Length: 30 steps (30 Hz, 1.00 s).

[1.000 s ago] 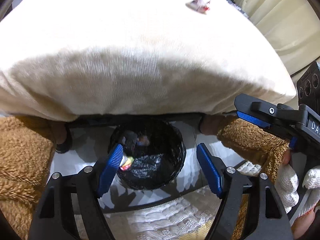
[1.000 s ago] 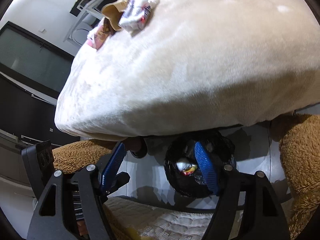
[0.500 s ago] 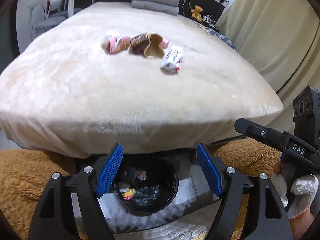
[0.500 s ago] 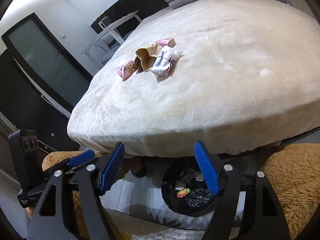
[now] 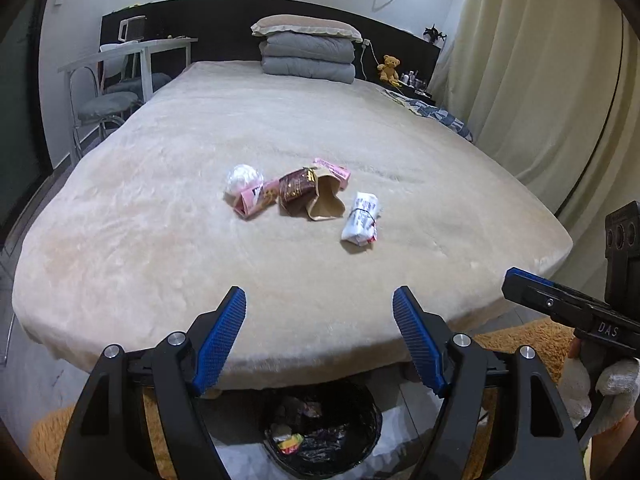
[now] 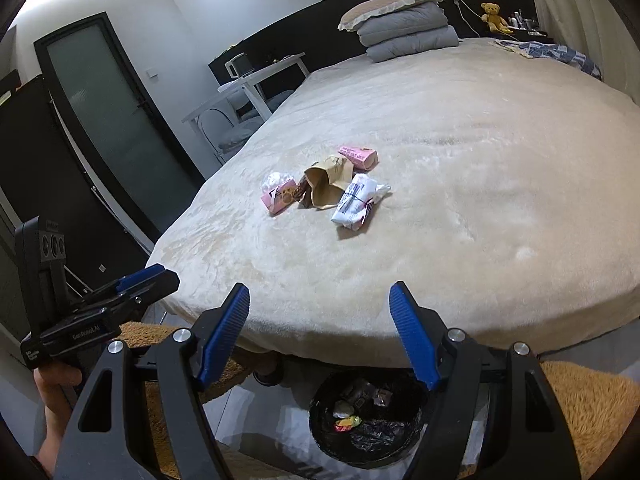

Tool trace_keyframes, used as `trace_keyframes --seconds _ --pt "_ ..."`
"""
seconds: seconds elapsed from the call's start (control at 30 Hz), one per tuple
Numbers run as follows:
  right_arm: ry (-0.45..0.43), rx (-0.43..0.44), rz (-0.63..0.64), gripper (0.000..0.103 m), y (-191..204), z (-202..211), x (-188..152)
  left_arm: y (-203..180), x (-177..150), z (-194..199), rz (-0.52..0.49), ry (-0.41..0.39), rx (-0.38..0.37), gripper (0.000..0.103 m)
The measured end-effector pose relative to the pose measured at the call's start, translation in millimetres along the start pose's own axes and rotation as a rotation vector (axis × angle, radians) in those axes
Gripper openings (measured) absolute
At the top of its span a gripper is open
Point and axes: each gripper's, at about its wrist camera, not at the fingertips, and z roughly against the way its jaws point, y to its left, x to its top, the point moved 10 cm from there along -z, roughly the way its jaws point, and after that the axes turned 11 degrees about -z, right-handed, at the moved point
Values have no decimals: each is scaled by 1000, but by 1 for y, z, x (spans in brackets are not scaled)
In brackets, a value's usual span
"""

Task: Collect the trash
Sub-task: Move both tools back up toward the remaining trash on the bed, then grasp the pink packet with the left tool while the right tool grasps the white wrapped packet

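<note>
Several pieces of trash lie together on the beige bed [image 5: 160, 240]: a white crumpled wrapper [image 5: 361, 219] [image 6: 354, 204], a brown paper bag [image 5: 326, 200] [image 6: 326, 184], a dark brown packet [image 5: 295, 190], a pink packet [image 5: 256, 200] [image 6: 282, 198], a pink box [image 5: 334, 170] [image 6: 358, 157] and a white ball of tissue [image 5: 242, 176] [image 6: 276, 179]. A black-lined bin [image 5: 320, 432] [image 6: 366, 420] with trash in it stands on the floor at the bed's foot. My left gripper [image 5: 320, 320] and right gripper [image 6: 320, 316] are both open and empty, held above the bin, short of the trash.
Folded grey bedding with a pillow [image 5: 308, 50] sits at the head of the bed. A white desk and chairs [image 5: 120, 76] stand left of the bed, curtains [image 5: 540, 80] on the right. A brown fluffy rug [image 6: 592, 408] flanks the bin.
Both grippers have risen and tilted up from over the bin, so the bed top and trash pile now show. Both stay open and empty.
</note>
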Motion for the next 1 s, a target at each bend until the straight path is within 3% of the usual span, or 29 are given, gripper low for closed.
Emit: trace_keyframes --seconds 0.1,0.2,0.5,0.77,1.0 --pt "5 -14 12 72 -5 -15 12 16 8 -20 6 20 4 72" --pt "23 -40 26 72 -15 -38 23 30 13 -43 18 47 -42 72" --pt "182 -22 -52 72 -34 -106 48 75 39 -107 6 113 -56 72" --pt "270 -16 -93 72 -37 -150 64 89 47 -159 -44 201 -110 72" --pt "342 0 -157 68 -47 -172 67 90 55 -182 -90 217 -178 72"
